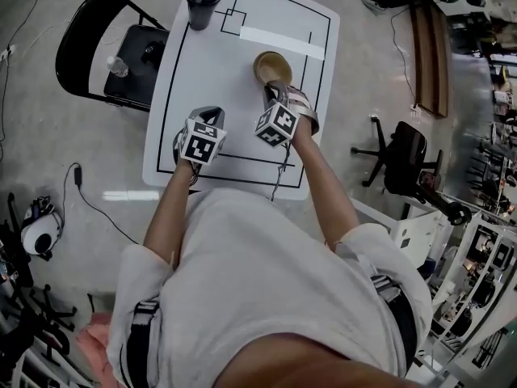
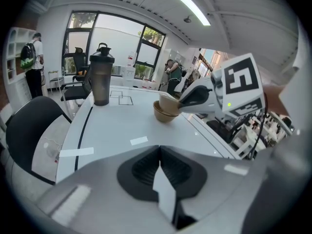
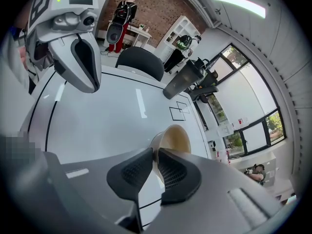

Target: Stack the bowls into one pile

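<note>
table [image 1: 242, 128]: white, with thin black lines drawn on it; a strip of white tape [image 1: 283, 42] stuck down near the far side.

bottom bowl [image 2: 163, 115]: tan, sitting flat on the table, past the middle and a bit to the right in the head view.

top bowl [image 2: 169, 103]: tan too, set inside the bottom bowl, tipped up a little on the side by the right gripper.

right gripper [image 3: 154, 160]: jaws pinched on the rim of the top bowl, one pad inside the bowl and one pad outside; reaching out over the middle of the table.

left gripper [image 2: 158, 165]: jaws pressed together, pad to pad, with nothing held; low over the near left part of the table, well apart from the bowls, beside the right gripper.

dark bottle [image 1: 203, 2]: tall, with a lid, standing upright at the far left corner of the table, next to some small drawn squares.

black chair [image 1: 101, 43]: on the floor just left of the table, with a small clear bottle [image 1: 118, 67] lying on the seat.

room: big windows past the table in the left gripper view; a brick wall and shelves in the right gripper view; people far off, too small to tell much.
</note>
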